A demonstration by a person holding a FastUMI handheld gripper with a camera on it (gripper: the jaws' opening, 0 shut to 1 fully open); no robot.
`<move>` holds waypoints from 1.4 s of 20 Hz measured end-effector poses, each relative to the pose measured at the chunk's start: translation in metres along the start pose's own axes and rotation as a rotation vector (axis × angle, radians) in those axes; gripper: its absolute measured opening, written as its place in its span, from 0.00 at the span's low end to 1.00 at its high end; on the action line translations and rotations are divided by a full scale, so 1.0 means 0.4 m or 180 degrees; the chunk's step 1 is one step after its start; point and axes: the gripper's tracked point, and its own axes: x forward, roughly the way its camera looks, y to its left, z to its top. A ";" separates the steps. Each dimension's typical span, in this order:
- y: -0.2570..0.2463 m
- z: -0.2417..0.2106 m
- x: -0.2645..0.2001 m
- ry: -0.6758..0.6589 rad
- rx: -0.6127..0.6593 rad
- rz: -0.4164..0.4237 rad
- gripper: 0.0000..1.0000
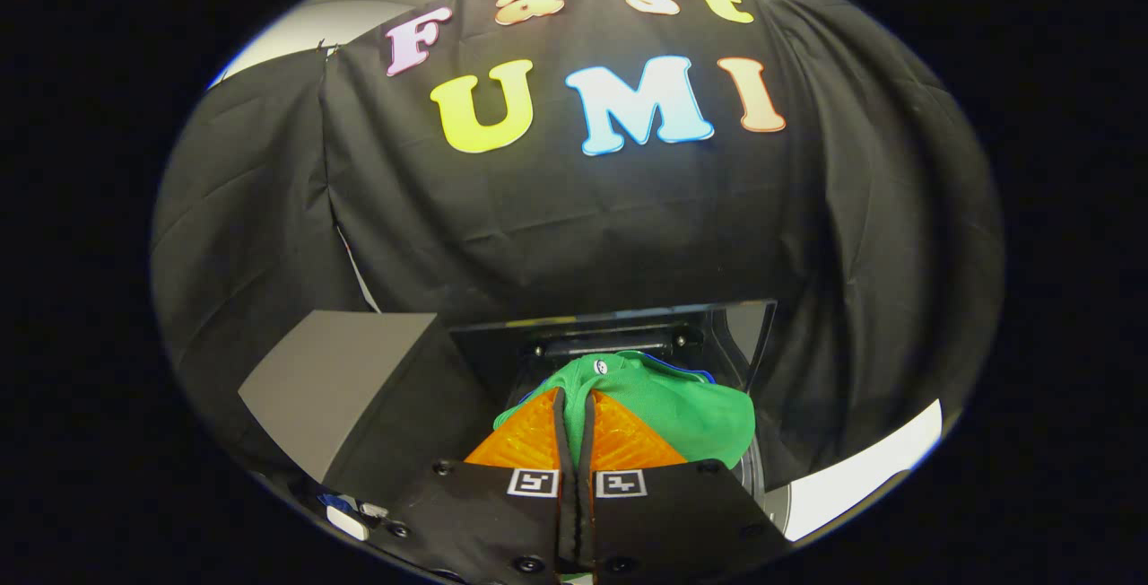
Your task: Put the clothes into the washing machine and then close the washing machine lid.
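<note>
- Gripper view: the gripper (574,423) has its two fingers pressed nearly together, clenched on a fold of the green garment (691,410), which bunches up between and just beyond them.
- The garment is soft knit cloth with a thin blue edge and a small white tag near its far end; it drapes to the right of the fingers.
- Just beyond it stands the raised washing machine lid (628,329), a dark, glossy, flat panel with a hinge bar; a curve of the machine's pale rim (861,477) shows to the near right.
- A flat grey panel (336,379) lies to the left.
- Judgement: the garment is being carried to the opening; keep the pinch firm, lower well inside, and release only once no cloth trails over the rim.
</note>
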 end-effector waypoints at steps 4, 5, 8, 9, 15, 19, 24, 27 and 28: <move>-0.007 -0.095 0.054 0.0233 -0.0053 0.0034 0.01; -0.012 -0.121 0.073 0.0295 -0.0052 0.0037 0.01; -0.023 -0.184 0.119 0.0462 -0.0074 0.0023 0.01; -0.029 -0.207 0.135 0.0514 -0.0094 0.0011 0.01; -0.055 -0.301 0.213 0.0751 -0.0138 -0.0076 0.01; -0.073 -0.356 0.266 0.0908 -0.0090 -0.0165 0.01; -0.100 -0.406 0.327 0.1017 -0.0035 -0.0313 0.01; -0.106 -0.437 0.345 0.1074 -0.0025 -0.0369 0.01; -0.106 -0.446 0.348 0.1101 -0.0018 -0.0378 0.01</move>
